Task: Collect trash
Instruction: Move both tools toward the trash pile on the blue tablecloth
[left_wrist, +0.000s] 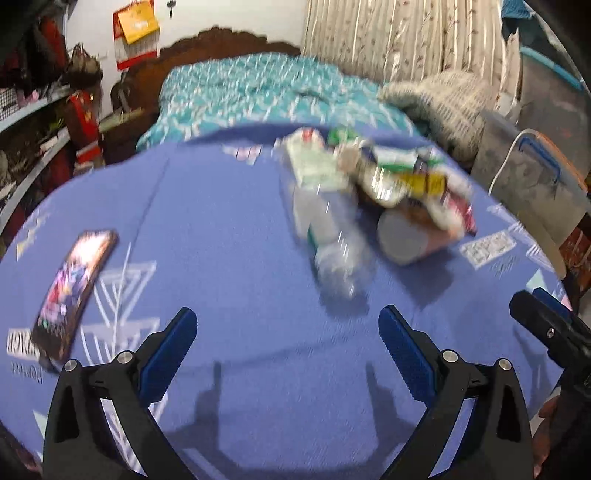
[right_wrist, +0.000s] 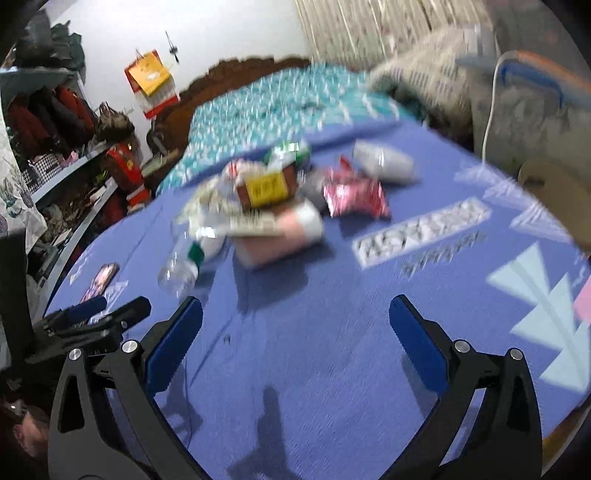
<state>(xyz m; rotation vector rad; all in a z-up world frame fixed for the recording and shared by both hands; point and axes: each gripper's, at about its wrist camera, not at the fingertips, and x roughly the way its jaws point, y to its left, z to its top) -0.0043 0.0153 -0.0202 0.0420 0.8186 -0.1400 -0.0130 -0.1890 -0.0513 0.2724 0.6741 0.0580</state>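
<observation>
Blue tablecloth (left_wrist: 229, 221) lies under both grippers. Left gripper (left_wrist: 288, 332) and right gripper (right_wrist: 295, 321) gape wide, empty. Bottle (left_wrist: 332, 240) lies just beyond the left fingers at 12 o'clock; trash pile (right_wrist: 280, 199) farther off; phone (left_wrist: 74, 291) at 10.

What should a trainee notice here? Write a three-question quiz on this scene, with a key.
1. True or false: the left gripper is shut on the clear plastic bottle.
2. Which lies apart from the trash pile, toward the left edge of the blue tablecloth? A) phone B) red snack wrapper C) pink cup
3. Fill in: the right gripper has its fingers ____.

Key:
1. False; it is open, short of the bottle.
2. A, the phone.
3. Open, holding nothing.
</observation>
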